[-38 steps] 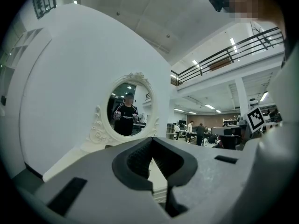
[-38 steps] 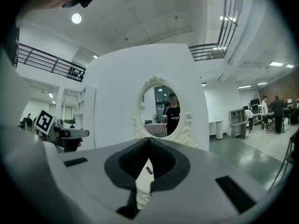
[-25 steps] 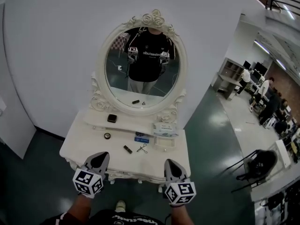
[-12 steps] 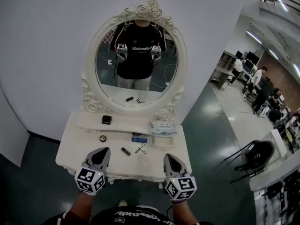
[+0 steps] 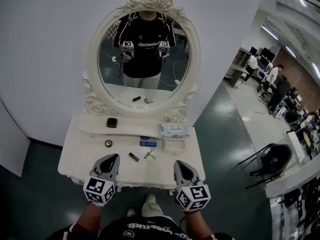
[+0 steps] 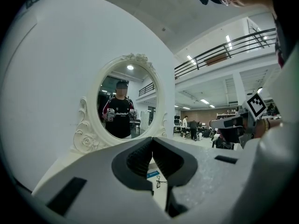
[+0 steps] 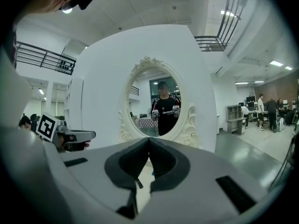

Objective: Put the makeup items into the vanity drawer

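Observation:
A white vanity table (image 5: 75, 160) with an oval mirror (image 5: 142, 64) stands in front of me. On its top lie a small round compact (image 5: 108, 143), a dark lipstick tube (image 5: 133, 157), an eyelash curler (image 5: 150, 154) and a blue flat packet (image 5: 148, 144). A dark square compact (image 5: 111, 122) sits on the raised shelf. My left gripper (image 5: 111, 159) hovers shut over the front left edge, holding nothing. Above the front right edge my right gripper (image 5: 179, 165) is shut too, and empty. The drawer front is hidden below the tabletop edge.
A pack of wipes (image 5: 173, 131) and a white tray (image 5: 174, 144) sit at the right of the vanity top. A white wall stands behind. People, desks and a dark chair (image 5: 272, 160) fill the room to the right. My shoes (image 5: 150, 204) show on the green floor.
The view has shifted a little, so the vanity sits lower left in the frame. Both grippers stay shut near the front edge, barely moved. A foot has stepped forward.

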Motion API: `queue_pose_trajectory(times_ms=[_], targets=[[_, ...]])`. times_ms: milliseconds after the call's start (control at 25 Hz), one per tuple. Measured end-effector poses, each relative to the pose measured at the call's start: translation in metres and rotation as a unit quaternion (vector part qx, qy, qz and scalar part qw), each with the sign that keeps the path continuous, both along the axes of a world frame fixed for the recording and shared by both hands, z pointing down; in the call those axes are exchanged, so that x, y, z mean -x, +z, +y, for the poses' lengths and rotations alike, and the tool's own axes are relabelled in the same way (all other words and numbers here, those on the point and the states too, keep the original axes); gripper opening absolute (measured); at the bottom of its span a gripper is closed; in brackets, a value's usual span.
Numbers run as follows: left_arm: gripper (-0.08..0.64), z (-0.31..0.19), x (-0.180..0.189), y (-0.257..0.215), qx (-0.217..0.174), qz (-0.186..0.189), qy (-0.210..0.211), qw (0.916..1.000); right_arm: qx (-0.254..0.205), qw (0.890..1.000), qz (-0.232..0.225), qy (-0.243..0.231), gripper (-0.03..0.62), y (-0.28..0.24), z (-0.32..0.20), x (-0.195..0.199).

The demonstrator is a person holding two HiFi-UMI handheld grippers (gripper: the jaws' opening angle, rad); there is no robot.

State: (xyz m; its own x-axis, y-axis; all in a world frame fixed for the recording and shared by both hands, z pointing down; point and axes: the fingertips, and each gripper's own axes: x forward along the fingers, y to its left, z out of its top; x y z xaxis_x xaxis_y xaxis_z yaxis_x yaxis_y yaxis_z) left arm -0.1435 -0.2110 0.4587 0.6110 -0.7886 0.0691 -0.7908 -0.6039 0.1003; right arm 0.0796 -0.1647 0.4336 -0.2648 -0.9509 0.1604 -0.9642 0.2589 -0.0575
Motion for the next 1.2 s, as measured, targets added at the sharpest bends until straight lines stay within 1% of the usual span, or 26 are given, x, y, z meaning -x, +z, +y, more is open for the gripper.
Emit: queue_pose_trajectory(times_ms=[200,280,400,440,480,600,880,1000,1200], targets=[[0.005,-0.008,-0.007,-0.003,-0.012,-0.003,0.003,0.9999,-0.004,1.000,-0.001,-0.009,0.003,-0.001,-0.012,0.000],[0.009,-0.011,-0.011,-0.006,-0.016,0.004,0.011,0.9998,-0.004,1.000,-0.001,-0.012,0.003,-0.001,-0.017,-0.001],[0.192,-0.014,-0.025,-0.008,-0.014,0.014,0.045,0.9988,-0.005,1.000,-0.004,-0.015,0.003,-0.003,-0.024,-0.003],[0.222,-0.016,-0.028,-0.007,-0.015,0.015,0.049,0.9986,-0.004,1.000,-0.004,-0.016,0.003,-0.003,-0.026,-0.004],[0.235,-0.019,-0.030,-0.007,-0.017,0.016,0.049,0.9985,-0.004,1.000,-0.003,-0.017,0.003,-0.002,-0.028,-0.005],[0.247,-0.026,-0.036,-0.002,-0.014,0.017,0.048,0.9986,0.000,1.000,-0.004,-0.016,0.003,0.000,-0.032,-0.010],[0.247,-0.045,-0.057,0.025,0.012,-0.010,0.071,0.9973,0.005,1.000,-0.003,-0.028,0.003,0.006,-0.049,-0.016],[0.247,-0.053,-0.073,0.041,0.023,-0.030,0.087,0.9955,0.003,0.999,0.005,-0.032,0.003,0.006,-0.058,-0.023],[0.245,-0.060,-0.099,0.077,0.048,-0.077,0.116,0.9891,0.009,0.999,0.000,-0.031,0.003,0.013,-0.066,-0.037]])
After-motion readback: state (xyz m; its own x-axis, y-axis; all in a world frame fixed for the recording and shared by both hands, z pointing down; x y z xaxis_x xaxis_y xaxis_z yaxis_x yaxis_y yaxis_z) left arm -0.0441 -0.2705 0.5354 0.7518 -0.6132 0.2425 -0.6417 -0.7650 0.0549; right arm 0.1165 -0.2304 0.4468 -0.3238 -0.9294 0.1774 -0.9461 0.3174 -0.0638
